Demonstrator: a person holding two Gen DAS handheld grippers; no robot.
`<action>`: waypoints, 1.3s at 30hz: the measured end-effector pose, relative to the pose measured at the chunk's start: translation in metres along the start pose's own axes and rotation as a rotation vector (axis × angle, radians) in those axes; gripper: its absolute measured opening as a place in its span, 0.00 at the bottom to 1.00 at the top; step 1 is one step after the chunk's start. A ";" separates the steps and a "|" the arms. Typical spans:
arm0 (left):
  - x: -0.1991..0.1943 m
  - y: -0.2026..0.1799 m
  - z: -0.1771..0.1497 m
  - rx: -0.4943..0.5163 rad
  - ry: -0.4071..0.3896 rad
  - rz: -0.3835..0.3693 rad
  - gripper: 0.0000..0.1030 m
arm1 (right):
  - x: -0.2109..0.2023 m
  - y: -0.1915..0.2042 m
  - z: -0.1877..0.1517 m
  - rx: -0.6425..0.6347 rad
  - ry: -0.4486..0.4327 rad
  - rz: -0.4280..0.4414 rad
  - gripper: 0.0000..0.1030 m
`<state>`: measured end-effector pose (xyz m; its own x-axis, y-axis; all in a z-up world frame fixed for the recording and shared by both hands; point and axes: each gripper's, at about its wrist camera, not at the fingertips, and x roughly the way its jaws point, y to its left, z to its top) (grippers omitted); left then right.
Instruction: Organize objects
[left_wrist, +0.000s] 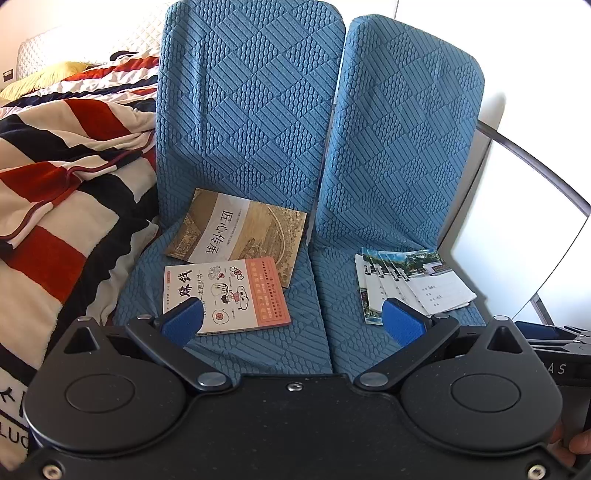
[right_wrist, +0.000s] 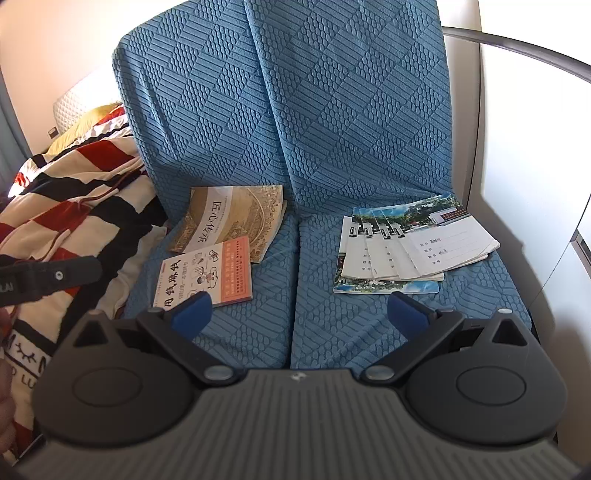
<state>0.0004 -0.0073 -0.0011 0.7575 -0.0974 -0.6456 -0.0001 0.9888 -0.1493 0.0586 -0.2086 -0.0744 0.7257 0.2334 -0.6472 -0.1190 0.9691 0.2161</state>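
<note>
Blue quilted fabric, embossed in dotted and ribbed diamonds, covers two seats standing side by side, and on these cushions lies everything we have to organize. Nothing looks sorted yet, as far as we can judge. On the left seat, a brown glossy book leans against the backrest, overlapping a thin white and salmon paperback lying flat in front of it. On the right seat, a fan of slim booklets spreads loosely, with photo covers and white lined panels. Our left gripper and right gripper both hover just short of the seat edges, angled downward, blue-padded jaws spread wide and holding nothing. All of the gathering and stacking seems left to do. Beside the seats, to the left, lies a soft fleece blanket striped red, navy and cream, rumpled over a bed.
</note>
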 end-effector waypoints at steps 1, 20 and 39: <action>0.000 0.001 0.000 -0.001 -0.001 -0.001 1.00 | 0.000 0.000 0.000 -0.001 -0.001 0.001 1.00; -0.002 0.002 0.001 -0.001 -0.005 -0.004 1.00 | -0.001 -0.002 0.000 0.003 -0.002 0.000 1.00; -0.003 0.000 0.002 0.005 -0.012 -0.009 1.00 | -0.004 -0.005 -0.002 0.008 -0.007 -0.010 1.00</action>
<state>-0.0004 -0.0065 0.0024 0.7649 -0.1052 -0.6355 0.0101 0.9884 -0.1514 0.0550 -0.2139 -0.0745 0.7316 0.2235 -0.6440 -0.1064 0.9706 0.2160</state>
